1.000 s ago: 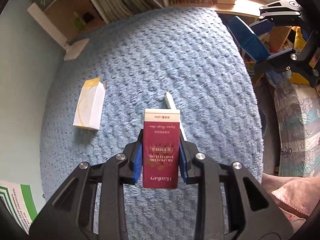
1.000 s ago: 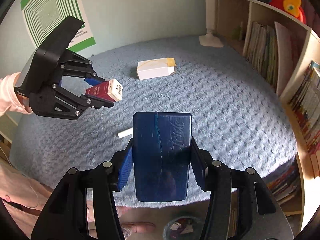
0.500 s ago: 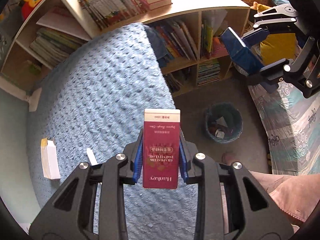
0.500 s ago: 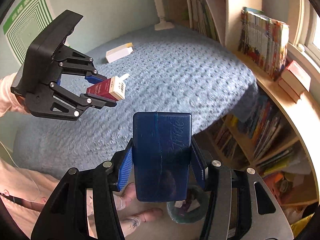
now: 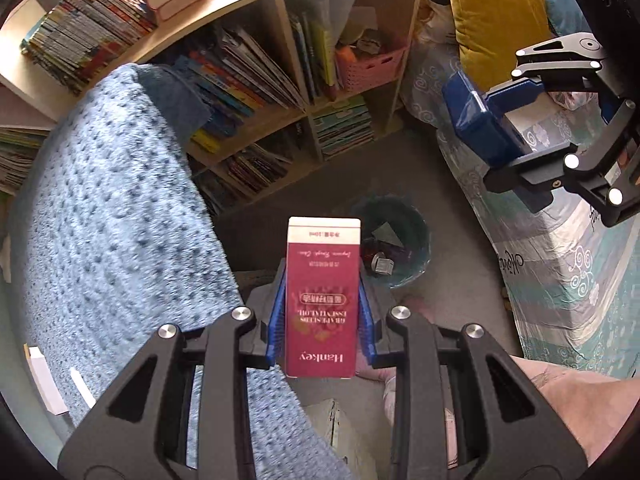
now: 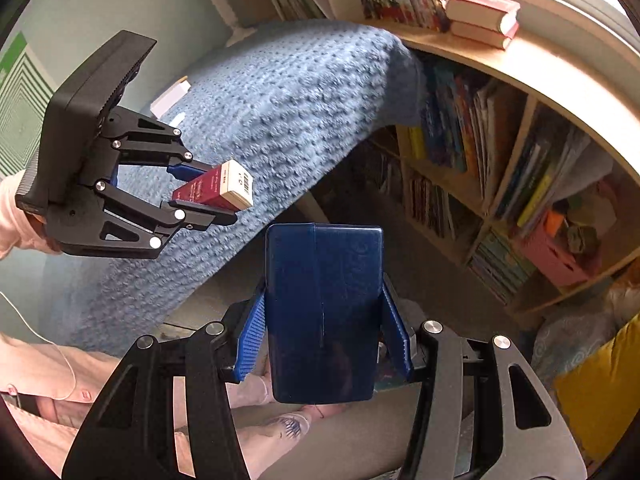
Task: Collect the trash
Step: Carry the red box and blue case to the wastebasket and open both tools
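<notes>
The left gripper (image 5: 322, 318) clamps a red carton (image 5: 321, 300) by its long sides above the floor bin (image 5: 416, 236); the right gripper (image 6: 324, 336), at far right, pinches a blue box (image 6: 323, 312). Both look light, stiff and crushable, so side grips suit them.

- The left gripper (image 5: 322, 320), carrying the small dark-red cardboard box with a white end (image 5: 322, 300), is leaving the blue knitted blanket-covered surface (image 5: 112, 220) and is now hanging over the grey floor, the round dark-teal waste bin (image 5: 416, 232) lying just beyond the box's tip.
- The right gripper (image 6: 322, 332), carrying the flat dark-blue plastic case (image 6: 322, 312), is likewise swinging off the blanket toward the wooden bookshelf (image 6: 500, 68) side.
- The white carton (image 6: 172, 94) and the small white stick (image 5: 82, 386) are receding to the frame edges.
- Both views are rolling, the bookshelf now filling the background.
</notes>
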`<state>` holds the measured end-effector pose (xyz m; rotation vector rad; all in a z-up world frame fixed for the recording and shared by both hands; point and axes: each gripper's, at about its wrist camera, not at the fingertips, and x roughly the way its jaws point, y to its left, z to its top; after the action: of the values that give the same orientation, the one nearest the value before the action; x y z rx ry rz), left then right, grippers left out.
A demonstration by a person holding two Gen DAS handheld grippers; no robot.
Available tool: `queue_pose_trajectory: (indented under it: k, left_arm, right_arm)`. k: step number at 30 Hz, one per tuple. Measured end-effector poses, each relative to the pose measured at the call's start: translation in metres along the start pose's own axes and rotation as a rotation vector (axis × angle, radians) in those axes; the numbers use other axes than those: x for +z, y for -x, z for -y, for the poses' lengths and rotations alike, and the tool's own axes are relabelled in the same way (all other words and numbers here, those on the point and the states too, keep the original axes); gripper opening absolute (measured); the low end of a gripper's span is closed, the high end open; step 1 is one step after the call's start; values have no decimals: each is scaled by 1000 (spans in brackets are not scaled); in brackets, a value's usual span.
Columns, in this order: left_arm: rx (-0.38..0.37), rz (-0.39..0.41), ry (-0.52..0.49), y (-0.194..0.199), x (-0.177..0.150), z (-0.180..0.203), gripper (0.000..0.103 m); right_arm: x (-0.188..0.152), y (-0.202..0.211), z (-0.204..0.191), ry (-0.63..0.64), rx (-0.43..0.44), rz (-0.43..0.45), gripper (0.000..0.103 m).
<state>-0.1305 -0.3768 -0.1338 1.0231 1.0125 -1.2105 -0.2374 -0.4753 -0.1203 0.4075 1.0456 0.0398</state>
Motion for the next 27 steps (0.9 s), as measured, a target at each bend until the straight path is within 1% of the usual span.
queue_pose_trajectory:
  k: [1, 5, 9, 17, 23, 27]
  left_arm:
    - [-8, -24, -8, -9, 3, 5, 27]
    - [-50, -80, -17, -49, 11, 26, 27]
    - [-75, -126, -27, -94, 17, 47, 27]
    - [-120, -181, -37, -167, 23, 70, 27]
    - [-112, -218, -22, -217, 26, 77, 27]
    - [-128, -236, -9, -250, 23, 83, 27]
  right_arm:
    - [-6, -2, 6, -18, 2, 0, 53]
    - [-32, -22, 37, -115, 20, -16, 53]
    - [-54, -43, 65, -194, 41, -27, 53]
    - [-90, -88, 108, -287, 67, -50, 53]
    - [-120, -123, 139, -349, 79, -58, 53]
    - [-143, -150, 157, -403, 88, -62, 53]
